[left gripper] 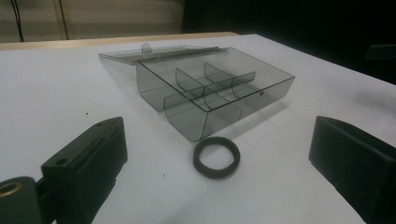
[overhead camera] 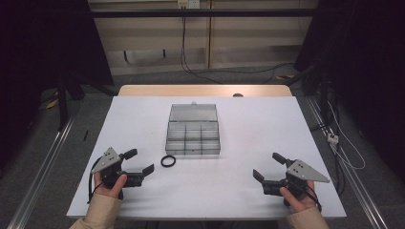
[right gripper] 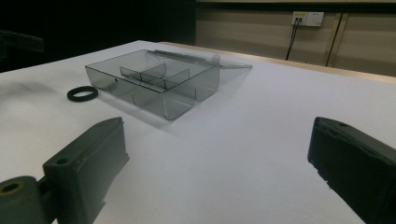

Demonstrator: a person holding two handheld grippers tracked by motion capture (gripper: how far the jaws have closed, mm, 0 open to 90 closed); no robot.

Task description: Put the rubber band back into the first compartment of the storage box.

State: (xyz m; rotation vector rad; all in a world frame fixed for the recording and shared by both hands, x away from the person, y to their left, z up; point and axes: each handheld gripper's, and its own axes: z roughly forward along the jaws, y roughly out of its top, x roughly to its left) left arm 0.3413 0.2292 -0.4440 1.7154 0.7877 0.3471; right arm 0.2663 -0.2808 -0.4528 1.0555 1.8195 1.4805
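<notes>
A smoky clear compartment box sits near the middle of the white counter, its lid folded back flat toward the far edge. A black ring lies on the counter just off the box's near left corner, apart from it. The left hand-held gripper rests by the near left corner, jaws spread wide and holding nothing. The right hand-held gripper rests by the near right corner, likewise wide open and empty
</notes>
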